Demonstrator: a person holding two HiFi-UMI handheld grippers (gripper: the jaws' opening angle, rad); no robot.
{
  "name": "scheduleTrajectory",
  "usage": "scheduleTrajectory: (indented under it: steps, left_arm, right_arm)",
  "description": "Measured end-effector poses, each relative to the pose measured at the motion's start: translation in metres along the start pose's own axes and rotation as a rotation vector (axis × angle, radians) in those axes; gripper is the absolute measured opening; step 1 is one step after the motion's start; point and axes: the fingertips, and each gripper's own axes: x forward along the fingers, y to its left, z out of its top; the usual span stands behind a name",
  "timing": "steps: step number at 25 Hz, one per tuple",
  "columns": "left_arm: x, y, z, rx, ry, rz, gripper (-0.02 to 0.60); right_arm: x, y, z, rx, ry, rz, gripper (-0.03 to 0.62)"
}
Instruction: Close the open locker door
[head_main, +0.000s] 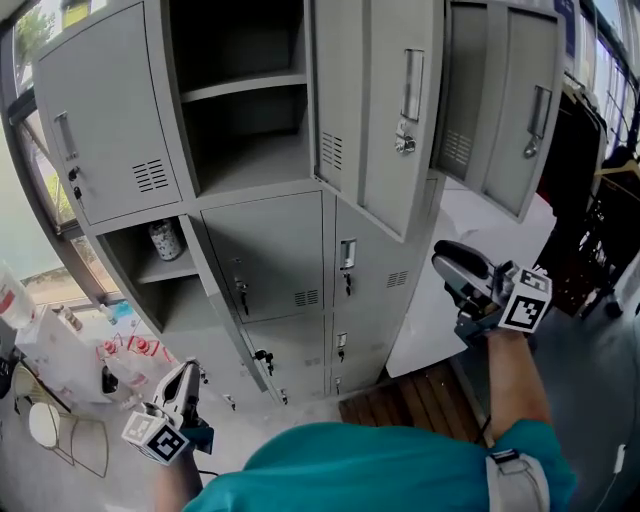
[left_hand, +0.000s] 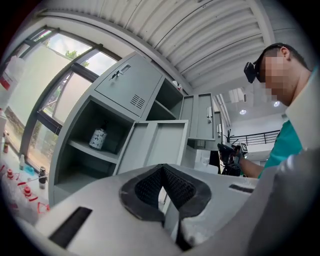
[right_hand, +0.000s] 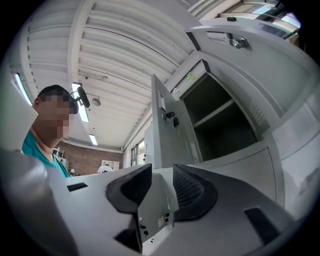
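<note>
The grey locker bank (head_main: 270, 250) has more than one door standing open. The upper middle door (head_main: 370, 110) swings out to the right of its empty shelved compartment (head_main: 245, 120). A second door (head_main: 505, 100) hangs open further right. At lower left another compartment is open, with a patterned jar (head_main: 165, 240) on its shelf and its door (head_main: 228, 305) seen edge-on. My right gripper (head_main: 445, 262) hovers open and empty below the upper door (right_hand: 167, 135), apart from it. My left gripper (head_main: 188, 372) is low at the left, shut and empty, pointing at the lower open door (left_hand: 155, 145).
Plastic bags and bottles (head_main: 120, 355) lie on the floor at the left beside a wire stool (head_main: 60, 435). A wooden pallet (head_main: 420, 395) sits at the lockers' foot on the right. Dark racks (head_main: 600, 210) stand at far right. A window (left_hand: 45, 85) is left of the lockers.
</note>
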Motion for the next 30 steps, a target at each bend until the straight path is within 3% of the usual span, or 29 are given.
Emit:
scheduleTrajectory:
  steps: [3,7,12,16,23,30]
  left_arm:
    - [0.007,-0.001,0.019,0.018,-0.005,0.015,0.005]
    - [0.022,-0.015,0.093,0.133,-0.032,-0.001,0.005]
    - [0.054,-0.06,0.2,0.201,-0.076,-0.098,0.005]
    - [0.093,-0.106,0.253,0.255,-0.074,-0.161,0.005]
    - [0.147,-0.157,0.276,0.234,-0.016,-0.228,0.005]
    - [0.157,-0.178,0.274,0.245,0.004,-0.249,0.005]
  right_arm:
    - [0.013,0.002,0.045,-0.051,-0.016,0.073,0.112]
    - [0.029,0.003,0.102,-0.121,-0.029,0.087,0.112]
    - [0.048,0.007,0.163,-0.17,-0.032,0.115,0.112]
    - [0.069,0.009,0.198,-0.19,-0.028,0.165,0.112]
    - [0.097,0.022,0.222,-0.187,-0.002,0.315,0.112]
    - [0.105,0.029,0.221,-0.164,0.016,0.401,0.135]
